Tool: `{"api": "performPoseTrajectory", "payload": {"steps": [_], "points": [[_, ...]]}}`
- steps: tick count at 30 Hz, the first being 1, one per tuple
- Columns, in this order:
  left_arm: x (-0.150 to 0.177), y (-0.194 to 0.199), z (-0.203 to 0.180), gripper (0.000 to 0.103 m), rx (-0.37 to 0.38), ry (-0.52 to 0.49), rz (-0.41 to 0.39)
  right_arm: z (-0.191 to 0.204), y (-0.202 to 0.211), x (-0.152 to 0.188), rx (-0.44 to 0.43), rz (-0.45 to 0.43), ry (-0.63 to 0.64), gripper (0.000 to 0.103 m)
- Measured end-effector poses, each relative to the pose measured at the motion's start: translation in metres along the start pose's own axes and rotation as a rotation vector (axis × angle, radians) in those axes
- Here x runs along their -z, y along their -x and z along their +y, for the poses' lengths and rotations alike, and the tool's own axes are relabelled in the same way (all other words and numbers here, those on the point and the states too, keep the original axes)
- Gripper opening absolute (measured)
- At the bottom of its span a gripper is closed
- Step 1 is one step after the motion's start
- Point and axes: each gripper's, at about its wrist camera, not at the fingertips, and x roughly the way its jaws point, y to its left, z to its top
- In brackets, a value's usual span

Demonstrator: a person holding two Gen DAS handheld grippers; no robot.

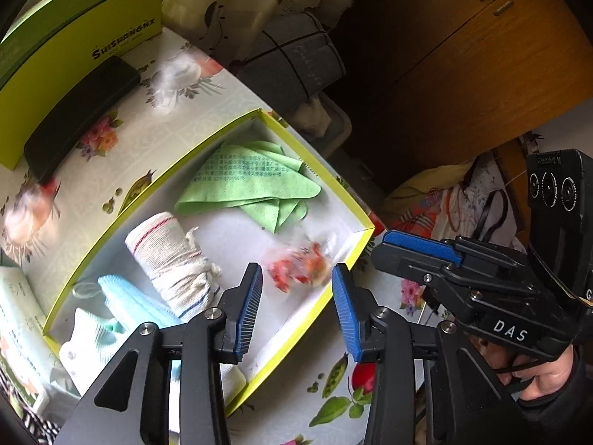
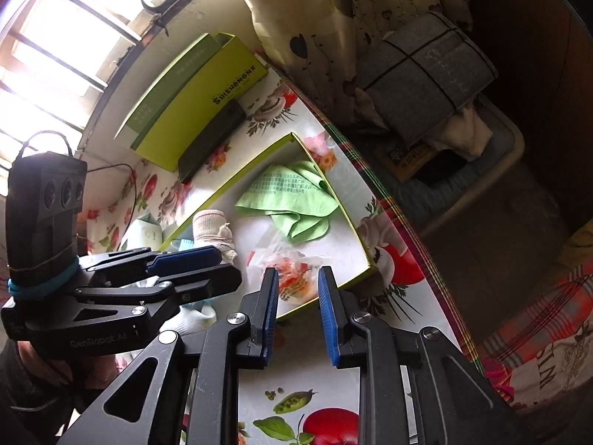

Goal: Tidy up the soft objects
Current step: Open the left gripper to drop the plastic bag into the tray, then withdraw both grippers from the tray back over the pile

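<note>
The left gripper (image 1: 296, 296) hangs with jaws apart and empty over the near rim of the shallow yellow-green cardboard box (image 1: 365, 222). The right gripper (image 2: 296, 304), likewise apart, hovers beside it. Inside lie a crinkly clear packet with red print (image 1: 300, 267), a folded green microfibre cloth (image 1: 248, 185), a rolled striped cotton towel (image 1: 166, 256) and a pale-blue knitted cloth (image 1: 126, 300), with bare white floor between them.

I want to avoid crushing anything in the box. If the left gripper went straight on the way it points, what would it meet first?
Most likely the clear bag with red and orange contents, lying in the yellow-green box between the left gripper's open fingers; depth is uncertain.
</note>
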Motion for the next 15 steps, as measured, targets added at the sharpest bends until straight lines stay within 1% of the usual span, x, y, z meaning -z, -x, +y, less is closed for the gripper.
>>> {"api": "performPoseTrajectory", "payload": {"steps": [4, 6, 9, 12, 14, 15], "points": [[0.009, 0.015, 0.014, 0.04, -0.005, 0.057, -0.019, 0.012, -0.009, -0.002, -0.026, 0.019, 0.031, 0.021], [0.014, 0.024, 0.022, 0.04, -0.022, 0.081, -0.031, 0.021, -0.022, -0.002, -0.052, 0.058, 0.058, 0.021], [0.022, 0.036, 0.032, 0.04, -0.045, 0.116, -0.049, 0.028, -0.05, -0.001, -0.059, 0.126, 0.083, 0.021], [0.029, 0.046, 0.04, 0.04, -0.065, 0.145, -0.062, 0.03, -0.067, -0.003, -0.009, 0.144, 0.105, 0.021], [0.034, 0.052, 0.045, 0.04, -0.067, 0.164, -0.07, 0.024, -0.065, -0.006, 0.031, 0.126, 0.079, 0.021], [0.036, 0.055, 0.048, 0.04, -0.068, 0.171, -0.077, 0.022, -0.061, -0.008, 0.036, 0.113, 0.064, 0.021]]}}
